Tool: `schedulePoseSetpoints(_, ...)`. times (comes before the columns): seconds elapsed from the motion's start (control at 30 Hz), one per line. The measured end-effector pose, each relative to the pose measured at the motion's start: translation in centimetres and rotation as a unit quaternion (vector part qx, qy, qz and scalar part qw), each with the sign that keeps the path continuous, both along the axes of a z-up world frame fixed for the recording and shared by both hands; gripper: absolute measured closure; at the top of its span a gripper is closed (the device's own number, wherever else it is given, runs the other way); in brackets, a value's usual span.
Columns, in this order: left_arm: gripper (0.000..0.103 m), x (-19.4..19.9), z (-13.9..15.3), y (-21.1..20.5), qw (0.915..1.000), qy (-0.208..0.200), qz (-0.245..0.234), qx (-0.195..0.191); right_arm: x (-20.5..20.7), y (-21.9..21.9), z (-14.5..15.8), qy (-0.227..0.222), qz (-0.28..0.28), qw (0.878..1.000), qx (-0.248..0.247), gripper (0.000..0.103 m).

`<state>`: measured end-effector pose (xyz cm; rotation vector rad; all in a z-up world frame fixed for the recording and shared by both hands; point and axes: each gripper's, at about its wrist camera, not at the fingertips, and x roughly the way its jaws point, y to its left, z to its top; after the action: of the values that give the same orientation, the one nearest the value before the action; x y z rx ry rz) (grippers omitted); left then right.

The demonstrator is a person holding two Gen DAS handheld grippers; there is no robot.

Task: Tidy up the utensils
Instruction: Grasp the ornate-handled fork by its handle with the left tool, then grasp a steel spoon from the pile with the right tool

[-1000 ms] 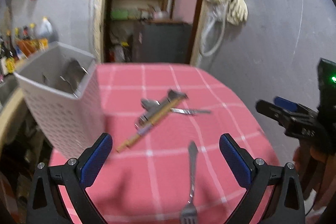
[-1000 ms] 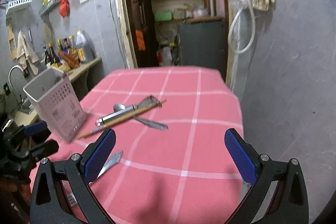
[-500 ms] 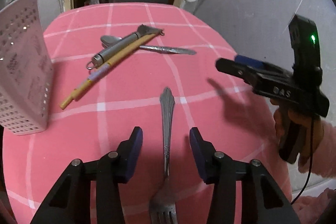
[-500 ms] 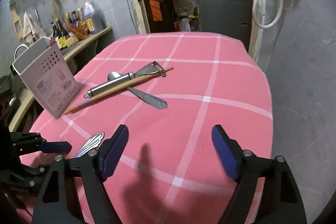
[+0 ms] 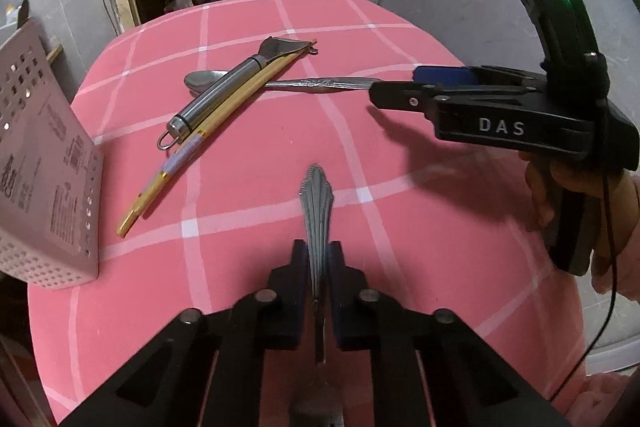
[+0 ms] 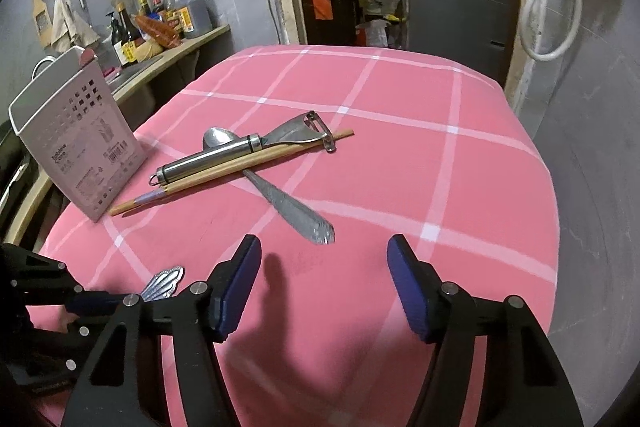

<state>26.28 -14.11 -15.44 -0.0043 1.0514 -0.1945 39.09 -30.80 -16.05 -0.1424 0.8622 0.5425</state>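
A silver fork (image 5: 316, 203) lies on the pink checked tablecloth (image 5: 248, 267), handle pointing away. My left gripper (image 5: 318, 251) is closing, its pads pressing both sides of the fork's neck; its tines are hidden under the jaws. In the right wrist view the fork handle (image 6: 164, 283) pokes out of the left gripper (image 6: 94, 301). My right gripper (image 6: 324, 263) is open with its jaws closing and nothing between them; the spoon (image 6: 288, 203) handle ends just ahead of it. A steel peeler (image 6: 224, 157) and wooden chopsticks (image 6: 224, 173) lie across the spoon.
A white perforated utensil holder (image 6: 76, 131) stands at the table's left edge, seen close at left as utensil holder (image 5: 36, 167). A hand holds the right gripper (image 5: 400, 91) over the spoon handle (image 5: 320, 83). Bottles (image 6: 160, 15) line a counter behind.
Both grippers came down toward the table. The left jaws went from wide open to closed around the fork. The right jaws narrowed and moved nearer the spoon handle.
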Motion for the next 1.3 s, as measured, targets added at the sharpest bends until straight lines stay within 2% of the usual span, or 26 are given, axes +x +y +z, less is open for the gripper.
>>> schedulePoseSetpoints(0.07, 0.094, 0.2, 0.1, 0.0, 1.0, 0.003, 0.001, -0.005, 0.5, 0.5, 0.0, 0.001, 0.011, 1.0, -0.01, 0.045)
schedulePoseSetpoints(0.33, 0.094, 2.3, 0.4, 2.0, 0.9935, 0.009, 0.068, -0.091, 2.0, 2.6, 0.1, -0.001, 0.069, 0.996, -0.049, 0.056)
schedulePoseSetpoints(0.4, 0.094, 2.7, 0.6, 2.5, 0.991, 0.009, 0.085, -0.103, 2.3, 2.7, 0.4, 0.003, 0.072, 0.996, -0.056, 0.064)
schedulePoseSetpoints(0.5, 0.094, 3.0, 0.6, 3.2, 0.9878, 0.012, 0.108, -0.111, 2.5, 2.4, 0.7, 0.017, 0.079, 0.995, -0.058, 0.068)
schedulePoseSetpoints(0.63, 0.093, 3.1, 0.6, 4.2, 0.9842, 0.014, 0.128, -0.122, 1.9, 3.0, 0.4, 0.026, 0.098, 0.991, -0.081, 0.081)
schedulePoseSetpoints(0.7, 0.093, 2.9, 0.6, 4.6, 0.9833, 0.015, 0.133, -0.124, 1.1, 3.2, 0.5, 0.025, 0.107, 0.99, -0.089, 0.083)
schedulePoseSetpoints(1.03, 0.093, 2.3, 1.0, 5.7, 0.9816, 0.015, 0.134, -0.136, -2.2, 2.9, 1.1, 0.056, 0.101, 0.99, -0.085, 0.088)
schedulePoseSetpoints(1.3, 0.093, 1.3, 0.9, 6.3, 0.9808, 0.018, 0.125, -0.149, -7.0, 0.3, 1.3, 0.093, 0.053, 0.992, -0.06, 0.09)
